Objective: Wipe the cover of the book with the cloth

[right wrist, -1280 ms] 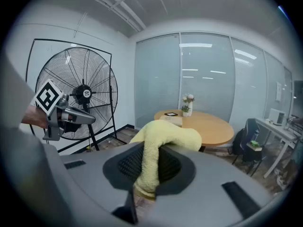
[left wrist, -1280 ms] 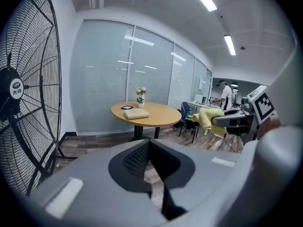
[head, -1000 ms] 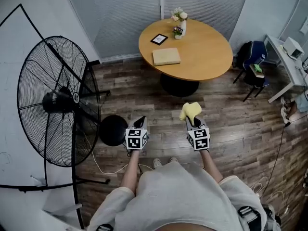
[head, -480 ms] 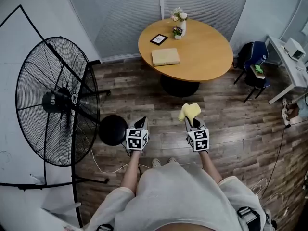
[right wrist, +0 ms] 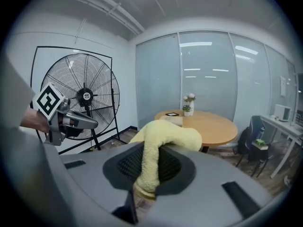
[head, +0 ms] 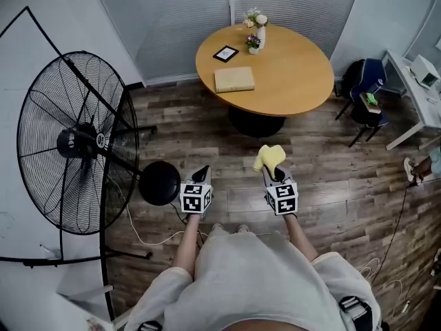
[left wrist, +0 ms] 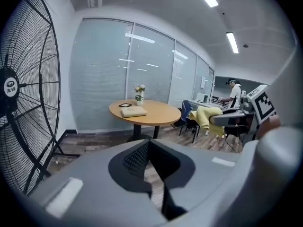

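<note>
Over the plank floor (head: 331,178), short of the round table (head: 296,81), the person holds both grippers out side by side, apart from each other. Open floor lies between them and the table's near edge. On the left stands a big fan (head: 76,143), with a black round thing (head: 159,183) low on the floor just left of the left gripper (head: 200,176). To the right of the table stand a dark chair (head: 364,81) and a white desk (head: 413,98), well clear of the grippers.

The right gripper (head: 274,173) is clamped on the yellow cloth (head: 270,157), which runs up between the jaws and flops over their tips in a soft fold. The left gripper's jaws are together, with nothing between them.

The book (head: 234,79) lies flat and closed near the table's left edge, well apart from the cloth and both grippers, ahead of them and a little to the left of the right one. Beyond it, toward the far edge, sit a small dark frame (head: 227,54) and a vase (head: 260,32) of flowers. The rest of the tabletop toward the right edge is bare wood.
</note>
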Tool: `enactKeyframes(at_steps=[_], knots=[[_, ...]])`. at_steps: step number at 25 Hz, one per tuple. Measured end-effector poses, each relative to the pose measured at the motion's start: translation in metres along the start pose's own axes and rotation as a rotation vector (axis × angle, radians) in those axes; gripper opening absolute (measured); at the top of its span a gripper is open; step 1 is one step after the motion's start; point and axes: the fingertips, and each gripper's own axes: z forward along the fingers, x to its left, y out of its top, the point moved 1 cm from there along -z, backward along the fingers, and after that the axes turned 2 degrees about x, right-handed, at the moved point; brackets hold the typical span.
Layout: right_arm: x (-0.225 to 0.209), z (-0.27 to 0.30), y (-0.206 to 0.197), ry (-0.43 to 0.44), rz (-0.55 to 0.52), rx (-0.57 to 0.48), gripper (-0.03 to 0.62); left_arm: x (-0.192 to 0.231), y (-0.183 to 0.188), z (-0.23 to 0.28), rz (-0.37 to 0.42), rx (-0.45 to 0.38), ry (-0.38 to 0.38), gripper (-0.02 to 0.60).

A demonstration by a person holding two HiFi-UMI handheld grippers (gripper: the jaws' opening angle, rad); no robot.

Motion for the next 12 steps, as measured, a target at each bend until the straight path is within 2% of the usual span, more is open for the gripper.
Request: enactKeyframes(at_steps=[12], knots=[[-0.009, 0.033, 0.007, 0.014, 0.000, 0.003, 0.060, 0.016, 0.000, 0.028, -0.012, 0.026, -0.002, 0.006]])
